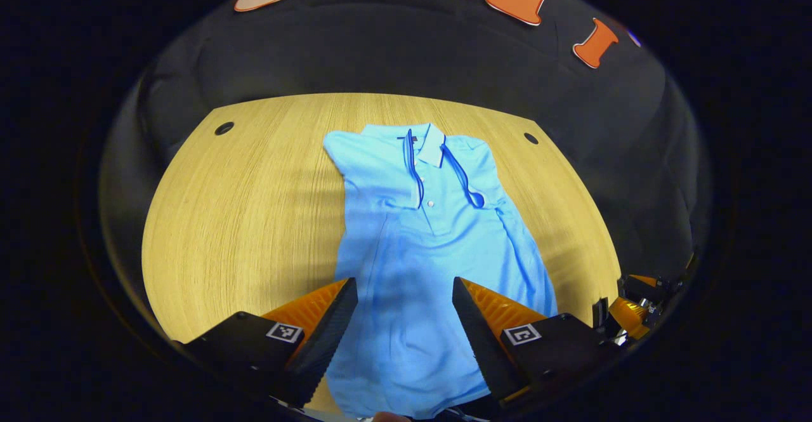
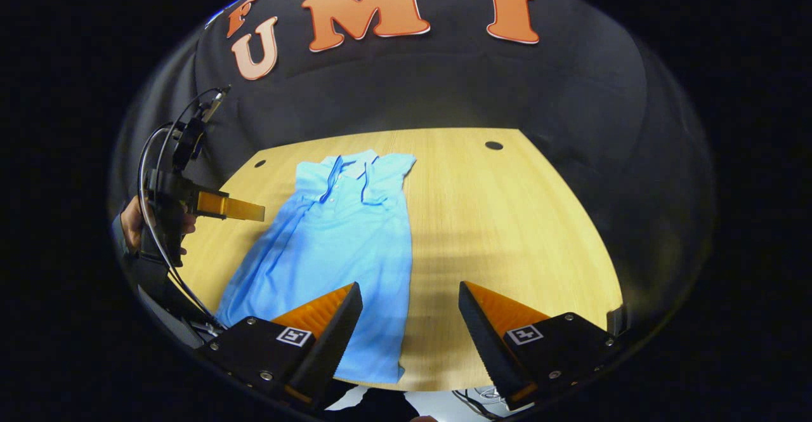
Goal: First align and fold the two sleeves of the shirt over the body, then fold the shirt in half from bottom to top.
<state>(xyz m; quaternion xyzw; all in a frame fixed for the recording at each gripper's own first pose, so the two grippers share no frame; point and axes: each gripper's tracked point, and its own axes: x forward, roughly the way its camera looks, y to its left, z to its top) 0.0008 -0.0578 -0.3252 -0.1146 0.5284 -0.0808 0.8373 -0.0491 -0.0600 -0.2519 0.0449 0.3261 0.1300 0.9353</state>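
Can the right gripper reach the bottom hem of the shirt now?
Probably yes. The right gripper is open and hovers just above the hem at the table's near edge, with nothing between them.

Bare table [image 2: 507, 219] lies open beside the shirt [image 2: 336, 244]; the left tongs [image 2: 244, 209] hang over its other edge.

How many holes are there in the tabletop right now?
2. Both lie near the table's far edge: one hole beyond the shirt toward the right corner, the other hole at the left corner. The shirt could hide more.
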